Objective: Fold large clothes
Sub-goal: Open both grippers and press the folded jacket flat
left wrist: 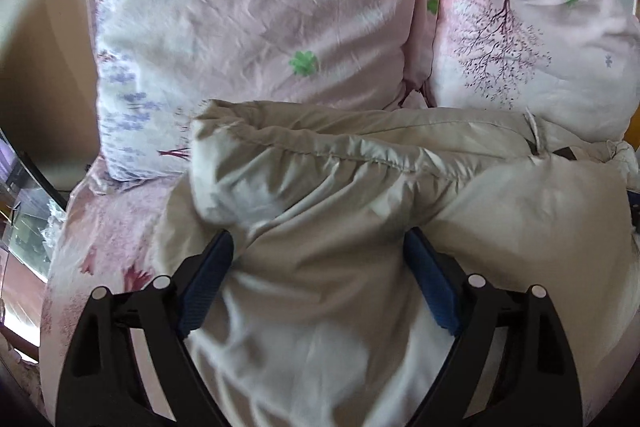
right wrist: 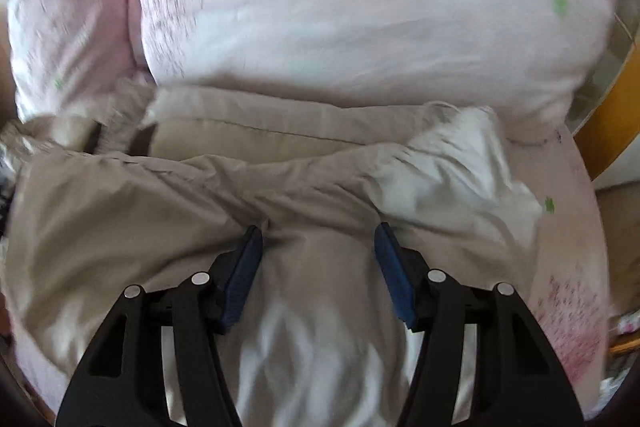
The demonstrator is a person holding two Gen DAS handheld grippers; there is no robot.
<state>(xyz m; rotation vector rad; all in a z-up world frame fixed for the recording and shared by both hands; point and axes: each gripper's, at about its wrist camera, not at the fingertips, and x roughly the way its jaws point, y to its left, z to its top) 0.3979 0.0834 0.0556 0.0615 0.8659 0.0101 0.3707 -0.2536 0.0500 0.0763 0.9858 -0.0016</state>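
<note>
Grippers: our left gripper (left wrist: 318,247) and right gripper (right wrist: 318,239) gape wide over the puffy beige padded garment (left wrist: 340,187).
Edges: pink floral pillows (left wrist: 248,11) crowd its far side.
Unclear: right view blurred.

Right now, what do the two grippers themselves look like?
Both match. The left gripper and right gripper each have black plastic arms with triangular cut-outs, round silver pins at the joints, and blue ribbed pads on the fingers. No cables, markings or sleeves show.
</note>
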